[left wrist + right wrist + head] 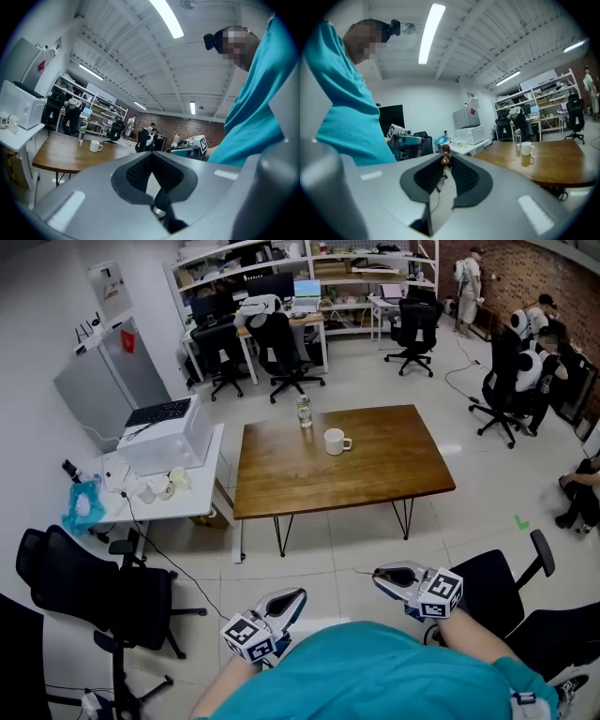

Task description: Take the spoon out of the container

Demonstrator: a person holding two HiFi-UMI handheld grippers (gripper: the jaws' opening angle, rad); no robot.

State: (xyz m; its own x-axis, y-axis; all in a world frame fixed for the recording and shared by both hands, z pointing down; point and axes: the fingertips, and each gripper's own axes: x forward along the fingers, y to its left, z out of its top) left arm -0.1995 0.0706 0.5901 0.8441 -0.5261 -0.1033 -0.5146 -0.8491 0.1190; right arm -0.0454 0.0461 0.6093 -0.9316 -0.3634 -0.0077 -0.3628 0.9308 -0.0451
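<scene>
A white mug [335,441] stands on the wooden table [384,474], far ahead of both grippers; I see nothing sticking out of it. It also shows as the mug [95,146] in the left gripper view and the mug [527,148] in the right gripper view. My right gripper [378,572] is held close to my body, shut on a thin brown spoon [446,153], whose knobbed end pokes out between the jaw tips. The left gripper [298,594], also near my body, has its jaws together with nothing in them.
A clear bottle [304,411] stands at the table's far edge behind the mug. A white side table [202,498] with a printer sits to the left, black office chairs [103,592] at both sides near me. People sit at the far right.
</scene>
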